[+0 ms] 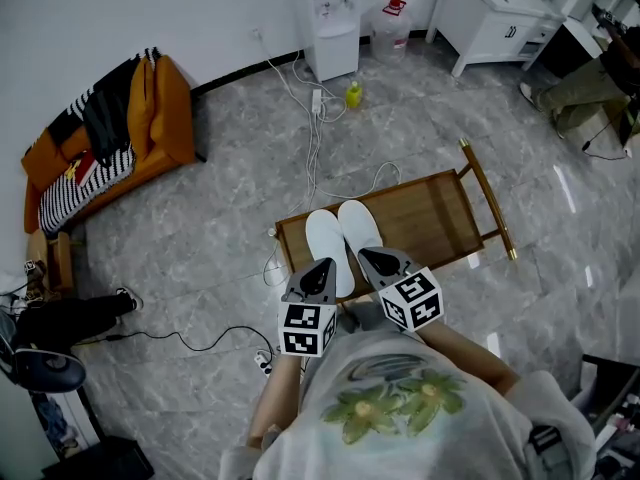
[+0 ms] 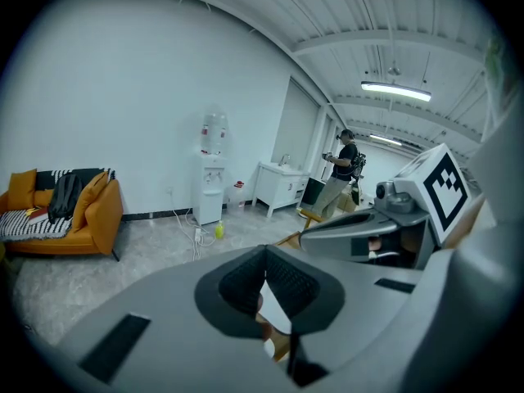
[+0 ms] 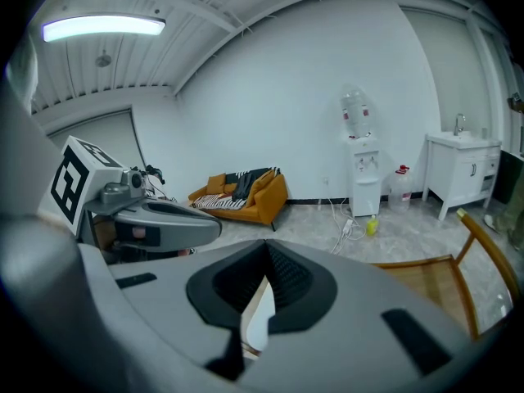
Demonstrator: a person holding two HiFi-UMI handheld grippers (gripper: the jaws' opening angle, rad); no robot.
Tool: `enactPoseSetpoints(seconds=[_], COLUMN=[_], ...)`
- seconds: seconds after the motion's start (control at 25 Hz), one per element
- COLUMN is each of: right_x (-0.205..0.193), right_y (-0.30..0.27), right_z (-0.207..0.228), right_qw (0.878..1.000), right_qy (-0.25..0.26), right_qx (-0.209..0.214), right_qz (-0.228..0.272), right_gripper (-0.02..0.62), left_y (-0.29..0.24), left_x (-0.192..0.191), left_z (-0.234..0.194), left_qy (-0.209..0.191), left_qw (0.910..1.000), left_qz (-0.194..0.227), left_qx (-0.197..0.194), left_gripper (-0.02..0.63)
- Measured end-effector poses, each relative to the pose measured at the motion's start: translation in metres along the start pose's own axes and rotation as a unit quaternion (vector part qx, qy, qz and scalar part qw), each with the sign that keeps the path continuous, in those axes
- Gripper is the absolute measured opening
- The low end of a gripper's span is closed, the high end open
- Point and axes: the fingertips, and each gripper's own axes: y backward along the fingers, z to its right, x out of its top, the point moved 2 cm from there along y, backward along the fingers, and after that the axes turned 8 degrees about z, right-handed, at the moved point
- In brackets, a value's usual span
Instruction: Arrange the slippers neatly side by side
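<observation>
At about nine o'clock in the room, seen from the head view, an orange sofa (image 1: 150, 118) stands against the wall with a black-and-white striped blanket (image 1: 85, 183) spread on it.

Near the middle, a low brown wooden table with a brass rail (image 1: 440, 213) carries the pair of flat white slippers. The left white slipper (image 1: 326, 243) and the right white slipper (image 1: 358, 226) lie close side by side on the table's left end, both toes pointing to twelve o'clock, the right one set a little further forward.

The left gripper (image 1: 318, 271) hangs over the heel of the left white slipper. Its jaws are clenched, tips meeting. In its own view a sliver of white shows through the gap behind the tips (image 2: 264, 252), but I cannot tell that anything is pinched there.

Just to its right, the right gripper (image 1: 383, 261) is over the heel of the right white slipper, jaws likewise pressed together at the tips (image 3: 265, 256).

At twelve o'clock a white water dispenser (image 1: 330, 18) stands by the wall, and at one o'clock is a white cabinet (image 1: 495, 13).
</observation>
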Motion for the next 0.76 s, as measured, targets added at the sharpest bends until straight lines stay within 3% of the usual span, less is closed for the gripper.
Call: enactPoseSetpoints(seconds=[0.76], right_x=[0.001], right_y=[0.012], right_z=[0.006], right_qw=[1.000], right_qy=[0.000], right_qx=[0.020], right_qz=[0.006], right_gripper=[0.005], left_y=[-0.004], left_x=[0.002], left_z=[0.015], left_qy=[0.004], left_qw=[1.0000], left_qz=[-0.001], left_qx=[0.000], left_gripper=[0.015])
